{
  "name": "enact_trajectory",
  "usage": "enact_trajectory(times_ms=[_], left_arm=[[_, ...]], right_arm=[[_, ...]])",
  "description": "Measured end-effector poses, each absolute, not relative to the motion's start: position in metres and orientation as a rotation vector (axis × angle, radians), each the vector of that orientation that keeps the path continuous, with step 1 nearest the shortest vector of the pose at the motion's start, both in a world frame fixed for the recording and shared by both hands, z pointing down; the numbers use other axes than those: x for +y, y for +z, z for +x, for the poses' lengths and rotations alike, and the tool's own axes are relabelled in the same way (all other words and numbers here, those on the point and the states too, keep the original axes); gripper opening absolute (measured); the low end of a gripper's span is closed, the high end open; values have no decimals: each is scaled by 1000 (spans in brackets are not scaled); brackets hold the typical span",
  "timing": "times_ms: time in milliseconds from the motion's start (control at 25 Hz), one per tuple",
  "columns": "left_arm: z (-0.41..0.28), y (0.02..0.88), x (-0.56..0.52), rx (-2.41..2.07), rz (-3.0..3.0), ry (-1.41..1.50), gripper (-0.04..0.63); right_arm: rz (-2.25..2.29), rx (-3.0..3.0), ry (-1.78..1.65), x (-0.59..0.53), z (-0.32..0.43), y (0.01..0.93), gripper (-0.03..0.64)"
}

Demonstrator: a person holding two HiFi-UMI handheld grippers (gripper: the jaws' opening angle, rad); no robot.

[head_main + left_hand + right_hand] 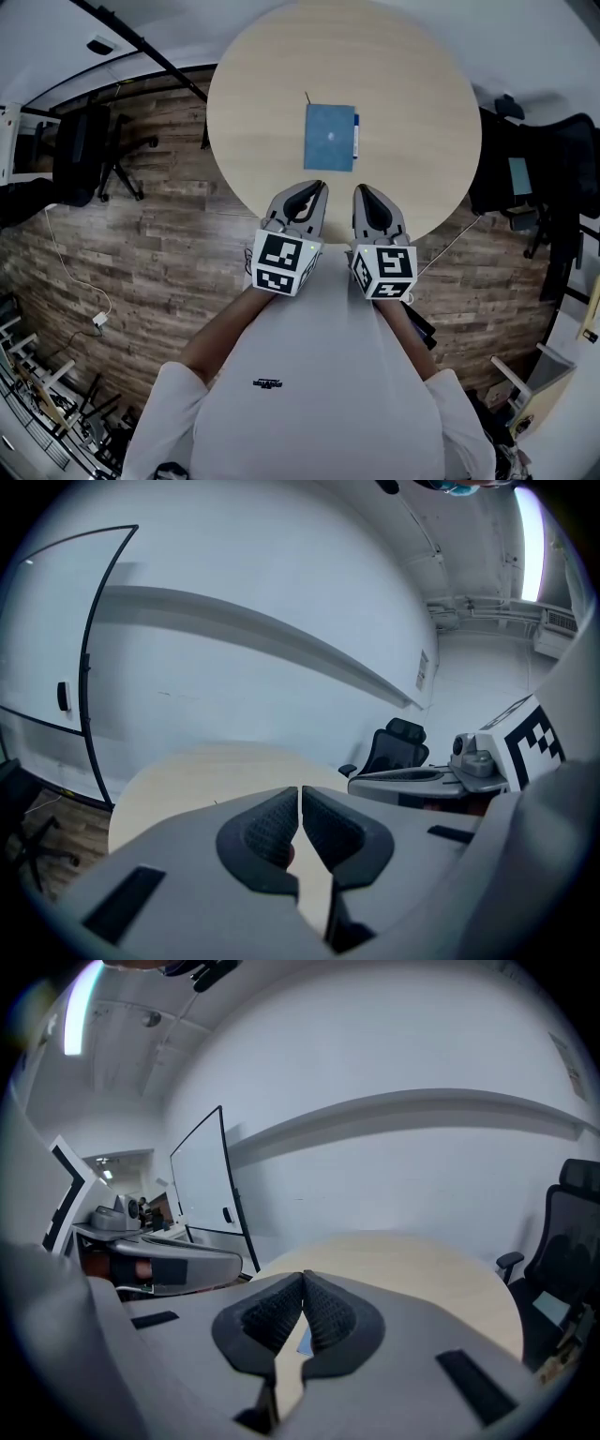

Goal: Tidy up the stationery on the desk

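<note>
A blue notebook [330, 137] lies flat on the round wooden table [394, 75], with a blue pen [356, 135] along its right edge and a thin dark pen [307, 97] just beyond its far left corner. My left gripper [322, 187] and right gripper [359, 191] hover side by side over the table's near edge, both shut and holding nothing. In the left gripper view the jaws [300, 791] meet with only table behind them. In the right gripper view the tips [304, 1277] touch, and a sliver of the notebook [303, 1340] shows through the gap below.
Black office chairs stand left [89, 150] and right [530, 178] of the table on the wood floor. A whiteboard [211, 1190] leans against the far wall. A cable [75, 281] trails over the floor at the left.
</note>
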State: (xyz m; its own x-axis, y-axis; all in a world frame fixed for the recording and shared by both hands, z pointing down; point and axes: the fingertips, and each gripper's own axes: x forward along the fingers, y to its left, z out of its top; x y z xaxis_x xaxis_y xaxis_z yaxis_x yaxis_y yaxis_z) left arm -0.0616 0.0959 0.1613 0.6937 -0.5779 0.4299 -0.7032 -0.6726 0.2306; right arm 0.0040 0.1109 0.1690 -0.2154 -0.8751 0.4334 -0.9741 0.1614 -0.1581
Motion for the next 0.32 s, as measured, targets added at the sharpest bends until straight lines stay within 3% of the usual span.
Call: enact_trajectory(times_ms=[320], left_arm=[[-58, 169, 96, -989, 2532, 507, 31]], right_arm=[[1787, -2205, 615, 109, 5, 173, 34]])
